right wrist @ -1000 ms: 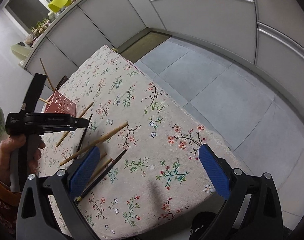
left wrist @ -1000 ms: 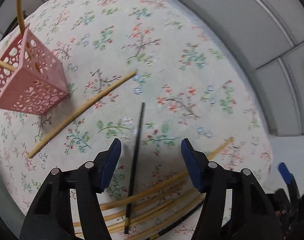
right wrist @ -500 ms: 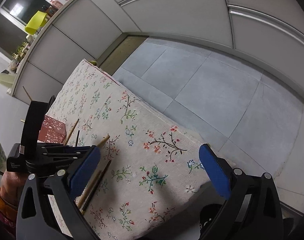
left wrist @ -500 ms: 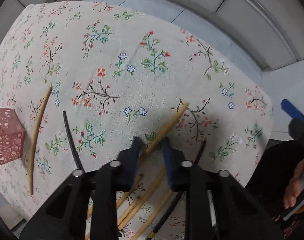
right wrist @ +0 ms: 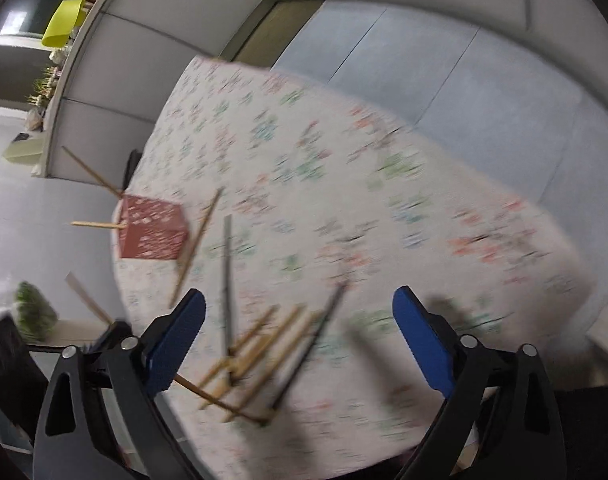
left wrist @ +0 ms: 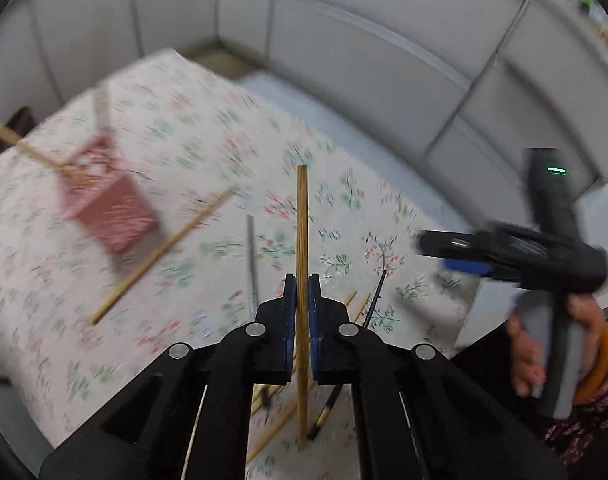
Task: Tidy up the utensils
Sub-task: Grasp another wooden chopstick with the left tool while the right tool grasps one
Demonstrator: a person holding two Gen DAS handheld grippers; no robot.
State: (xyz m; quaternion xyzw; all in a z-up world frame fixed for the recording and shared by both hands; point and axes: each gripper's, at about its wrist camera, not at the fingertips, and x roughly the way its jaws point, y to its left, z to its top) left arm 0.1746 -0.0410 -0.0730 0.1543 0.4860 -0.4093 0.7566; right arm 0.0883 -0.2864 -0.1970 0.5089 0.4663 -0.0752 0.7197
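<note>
My left gripper (left wrist: 302, 292) is shut on a wooden chopstick (left wrist: 302, 216), lifted off the table and standing straight out between the blue pads. The pink perforated holder (left wrist: 108, 208) stands at the far left with chopsticks sticking out of it; it also shows in the right wrist view (right wrist: 152, 232). My right gripper (right wrist: 300, 300) hovers over a pile of wooden and dark chopsticks (right wrist: 264, 344). Its jaws are wide apart and closing, with nothing pressed between them. From the left wrist view the right gripper (left wrist: 439, 254) is at the right, over the table's edge.
A loose wooden chopstick (left wrist: 164, 256) and a dark one (left wrist: 252, 256) lie between the holder and the pile on the floral tablecloth (right wrist: 343, 160). A hand (left wrist: 543, 340) holds the right gripper. Grey floor and white cabinets surround the table. A green plant (right wrist: 34, 312) is at the left.
The left gripper closed on a wooden chopstick from the pile and rose with it. The right gripper swung over the pile and its jaws narrowed a little.
</note>
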